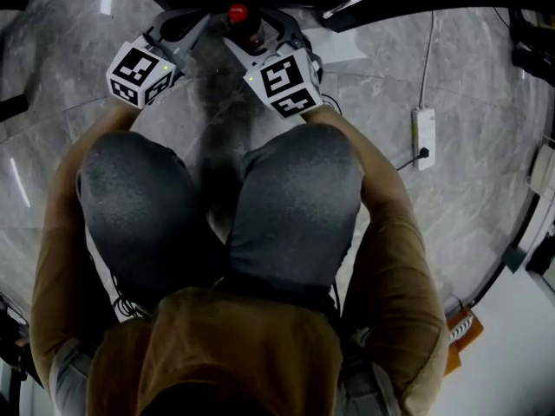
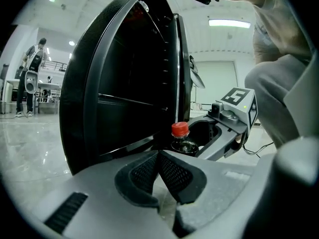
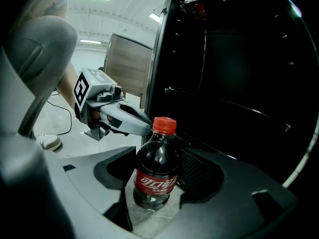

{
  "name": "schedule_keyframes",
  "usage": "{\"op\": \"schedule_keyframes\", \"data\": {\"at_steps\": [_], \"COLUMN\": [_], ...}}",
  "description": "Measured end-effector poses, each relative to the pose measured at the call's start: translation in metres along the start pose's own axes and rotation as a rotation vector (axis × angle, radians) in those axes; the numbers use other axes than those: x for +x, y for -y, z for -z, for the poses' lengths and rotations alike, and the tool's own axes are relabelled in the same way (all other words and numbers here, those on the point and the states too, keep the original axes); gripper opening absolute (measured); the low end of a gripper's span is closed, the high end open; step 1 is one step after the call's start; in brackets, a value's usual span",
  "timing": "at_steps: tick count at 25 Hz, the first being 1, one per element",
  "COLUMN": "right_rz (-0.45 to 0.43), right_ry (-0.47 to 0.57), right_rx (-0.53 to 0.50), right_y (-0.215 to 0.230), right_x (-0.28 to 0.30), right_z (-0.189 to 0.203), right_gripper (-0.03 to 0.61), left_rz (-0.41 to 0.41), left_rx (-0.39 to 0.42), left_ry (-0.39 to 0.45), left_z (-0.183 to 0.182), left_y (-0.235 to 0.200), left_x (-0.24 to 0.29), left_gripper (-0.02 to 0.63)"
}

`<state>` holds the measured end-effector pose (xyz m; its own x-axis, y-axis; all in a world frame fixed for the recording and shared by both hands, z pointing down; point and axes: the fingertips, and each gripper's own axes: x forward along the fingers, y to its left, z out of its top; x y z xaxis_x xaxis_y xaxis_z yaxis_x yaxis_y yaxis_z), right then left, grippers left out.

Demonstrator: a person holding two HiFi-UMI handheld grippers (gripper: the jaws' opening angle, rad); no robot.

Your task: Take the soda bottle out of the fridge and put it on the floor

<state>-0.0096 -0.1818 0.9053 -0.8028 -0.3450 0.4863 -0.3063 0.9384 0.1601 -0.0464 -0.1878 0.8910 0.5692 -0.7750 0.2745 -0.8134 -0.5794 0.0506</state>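
Jaws of the right gripper [image 3: 158,171] pinched the upright soda bottle [image 3: 155,156] down at the floor [image 1: 468,85] near the open fridge [image 3: 234,83], while the left gripper [image 2: 158,156] had its jaws pressed together, so set-down looked nearly done, needing only a gentle release.

A grey veined marble floor [image 1: 468,85] is seen across the head view, glossy with reflected light. At two o'clock a white power strip [image 1: 424,137] is laid on it. Ceiling strip lights [image 2: 228,23] are seen at one o'clock in the left gripper view. A wooden panel [image 3: 127,66] is seen at eleven o'clock in the right gripper view.
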Motion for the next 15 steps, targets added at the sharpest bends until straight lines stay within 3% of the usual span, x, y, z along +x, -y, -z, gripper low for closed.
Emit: {"op": "schedule_keyframes", "data": {"at_steps": [15], "right_rz": [-0.010], "right_ry": [-0.097], "right_rx": [-0.003], "right_y": [-0.004], "right_x": [0.040], "right_z": [0.062], "right_gripper": [0.268], "left_rz": [0.002], "left_rx": [0.002], "left_ry": [-0.069], "left_z": [0.028], "left_y": [0.000], "left_x": [0.008], "left_gripper": [-0.005]}}
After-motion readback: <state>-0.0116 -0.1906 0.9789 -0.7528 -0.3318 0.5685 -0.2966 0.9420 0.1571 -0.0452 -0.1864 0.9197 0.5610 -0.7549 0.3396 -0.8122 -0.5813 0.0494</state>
